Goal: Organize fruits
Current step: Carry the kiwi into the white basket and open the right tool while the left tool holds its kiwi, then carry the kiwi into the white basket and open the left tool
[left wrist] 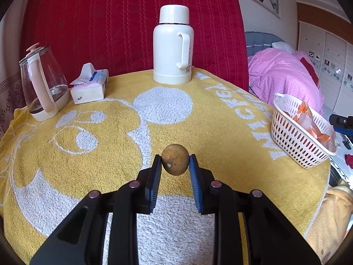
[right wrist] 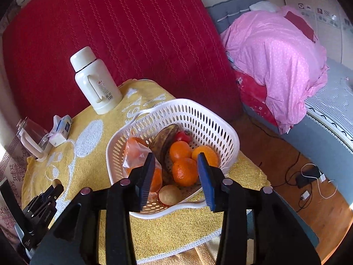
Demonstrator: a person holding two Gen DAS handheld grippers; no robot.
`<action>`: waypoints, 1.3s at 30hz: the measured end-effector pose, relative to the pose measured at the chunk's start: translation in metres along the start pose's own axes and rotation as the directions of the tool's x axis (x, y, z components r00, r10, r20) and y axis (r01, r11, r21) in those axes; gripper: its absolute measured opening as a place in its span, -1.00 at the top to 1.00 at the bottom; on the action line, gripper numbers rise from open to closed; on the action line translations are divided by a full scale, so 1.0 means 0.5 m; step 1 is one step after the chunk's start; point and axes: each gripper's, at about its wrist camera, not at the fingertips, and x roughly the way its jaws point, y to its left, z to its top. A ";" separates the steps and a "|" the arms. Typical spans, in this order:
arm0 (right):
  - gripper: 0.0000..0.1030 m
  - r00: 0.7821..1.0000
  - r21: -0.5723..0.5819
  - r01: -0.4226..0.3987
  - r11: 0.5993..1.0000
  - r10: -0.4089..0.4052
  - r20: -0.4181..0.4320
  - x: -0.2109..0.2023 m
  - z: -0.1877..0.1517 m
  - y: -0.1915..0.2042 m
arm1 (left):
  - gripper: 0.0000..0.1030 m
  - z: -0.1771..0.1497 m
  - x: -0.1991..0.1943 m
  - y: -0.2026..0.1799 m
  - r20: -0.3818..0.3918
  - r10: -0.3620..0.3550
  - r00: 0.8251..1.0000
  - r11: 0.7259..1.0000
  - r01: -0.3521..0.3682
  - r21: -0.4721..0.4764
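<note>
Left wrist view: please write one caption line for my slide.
Left gripper holds a small brown fruit above the yellow towel, white basket at right.

Basket (right wrist: 229, 137) on towel (right wrist: 92, 137), holding 3 oranges (right wrist: 184, 172); flask (right wrist: 94, 81) behind.

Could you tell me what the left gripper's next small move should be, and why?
Probably carry the brown fruit right toward the basket. The left gripper is shut on it above the towel, while the other fruit already lies in the basket under the open right gripper.
</note>
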 end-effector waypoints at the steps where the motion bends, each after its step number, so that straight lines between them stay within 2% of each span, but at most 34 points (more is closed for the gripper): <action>1: 0.19 1.000 0.003 -0.002 1.000 0.002 0.003 -0.003 0.000 -0.003 | 0.50 0.000 -0.001 -0.001 0.002 -0.001 1.000 1.000 0.001 0.001; 6: 0.19 1.000 0.012 -0.003 1.000 0.002 0.029 -0.024 -0.005 -0.019 | 0.50 0.002 -0.006 -0.005 0.013 -0.005 1.000 1.000 0.005 0.010; 10: -0.03 0.997 -0.015 0.026 1.000 -0.025 0.076 -0.049 -0.011 -0.023 | 0.50 0.010 -0.008 -0.010 0.005 -0.017 1.000 1.000 0.017 -0.002; 16: -0.05 0.996 -0.032 0.014 0.999 -0.011 0.090 -0.061 -0.014 -0.026 | 0.50 0.026 -0.021 -0.042 -0.001 -0.060 0.998 0.998 0.060 0.011; 24: -0.05 0.996 -0.029 -0.017 0.999 0.019 0.085 -0.056 -0.016 -0.042 | 0.50 0.067 -0.032 -0.139 0.006 -0.165 0.986 0.985 0.165 0.043; 30: -0.06 0.996 -0.019 -0.034 0.999 0.036 0.084 -0.054 -0.016 -0.060 | 0.50 0.102 -0.022 -0.218 0.011 -0.238 0.971 0.969 0.237 0.066; 39: -0.09 0.995 0.004 -0.055 0.998 0.054 0.084 -0.050 -0.018 -0.084 | 0.50 0.136 0.025 -0.301 -0.016 -0.304 0.953 0.950 0.304 0.068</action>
